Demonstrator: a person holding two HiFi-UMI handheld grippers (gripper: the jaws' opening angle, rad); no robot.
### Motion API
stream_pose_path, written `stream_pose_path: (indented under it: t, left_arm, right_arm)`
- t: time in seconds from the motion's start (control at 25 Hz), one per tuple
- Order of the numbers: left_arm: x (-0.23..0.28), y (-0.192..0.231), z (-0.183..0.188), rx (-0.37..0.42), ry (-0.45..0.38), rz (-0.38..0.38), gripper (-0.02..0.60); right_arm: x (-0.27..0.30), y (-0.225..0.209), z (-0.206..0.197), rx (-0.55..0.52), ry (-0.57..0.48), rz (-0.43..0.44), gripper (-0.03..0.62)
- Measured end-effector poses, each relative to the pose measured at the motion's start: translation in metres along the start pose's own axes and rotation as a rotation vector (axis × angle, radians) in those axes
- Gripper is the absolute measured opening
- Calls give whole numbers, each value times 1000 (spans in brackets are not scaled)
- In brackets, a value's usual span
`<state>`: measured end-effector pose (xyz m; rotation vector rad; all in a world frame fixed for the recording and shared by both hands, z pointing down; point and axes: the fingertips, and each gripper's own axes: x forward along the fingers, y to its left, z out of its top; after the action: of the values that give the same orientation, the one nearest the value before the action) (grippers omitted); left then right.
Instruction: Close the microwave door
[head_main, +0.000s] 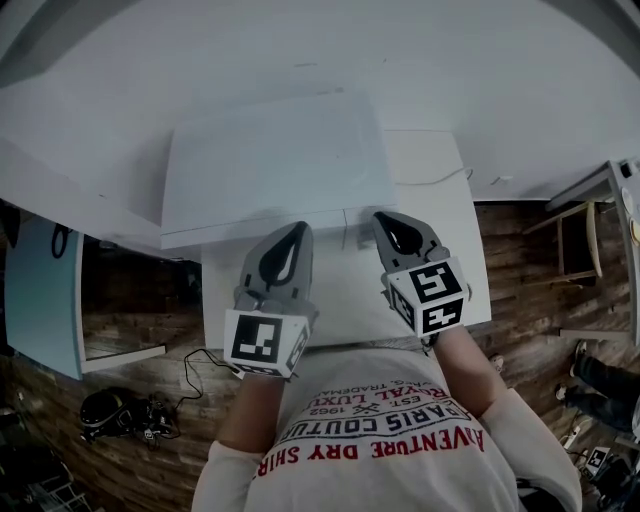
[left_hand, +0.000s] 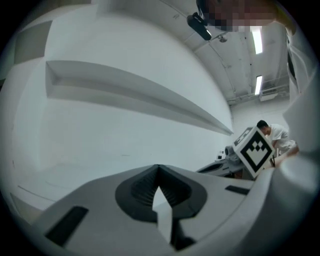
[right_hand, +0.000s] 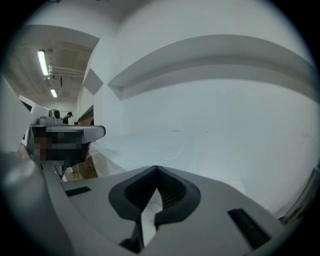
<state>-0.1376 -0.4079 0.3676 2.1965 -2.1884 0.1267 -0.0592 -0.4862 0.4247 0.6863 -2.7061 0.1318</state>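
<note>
Microwave (head_main: 270, 160) sits dead centre, a white box on the white surface (head_main: 455, 240), backed up near the pale wall, and we're looking steeply down on its top. Its front edge runs in one straight line across, facing the person. The door face itself doesn't show from up here, so whether it's flush I can't tell.

Both tools are up at that front edge. Left tongs (head_main: 297, 230) point at the microwave's front, left of middle, with the tips together and nothing between them. The left gripper view confirms it: the ribbed pads of the left tongs (left_hand: 159, 172) meet at the tip, white panel beyond.

Right tongs (head_main: 386, 220) are just beside the front right corner, also drawn together on nothing; the right gripper view shows the same pinched tip (right_hand: 156, 171). Whether either tip touches the microwave I can't tell.

The two marker cubes (head_main: 265, 342) (head_main: 430, 292) sit near the person's chest, over a shirt (head_main: 380, 430) with red lettering. A thin cable (head_main: 432, 180) trails across the surface to the right of the microwave. Wooden floor (head_main: 530, 260) either side, black gear (head_main: 120, 412) down at the left.
</note>
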Motion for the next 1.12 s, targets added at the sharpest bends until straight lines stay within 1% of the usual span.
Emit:
stream_pose_path:
  t: [0.12,0.24,0.4,0.52,0.68,0.88,1.12]
  left_arm:
    - [-7,3,22,11,-32,18,3]
    - [-13,7,36,26,-54,31,3]
    - [-20,13,44,32,-69,47,3]
    - [-23,17,40,25,-66,66,3]
    - [-25,19,32,5,-64,58,3]
    - [-25,20,35,10,-79,39,3]
    - [-24,21,35,11,-76,37,3]
  right_arm:
    - [-19,-8,19,65,-120,-28,9]
    - [-36,-11,39,80,-226,-59,9]
    - [-50,-4,56,59,-300,-76,10]
    - [-58,2,62,53,-347,-88,10]
    - [-59,10,59,62,-357,-85,9]
    - [-60,17,61,42,-349,-71,9]
    - [-57,17,61,29,-334,-76,9]
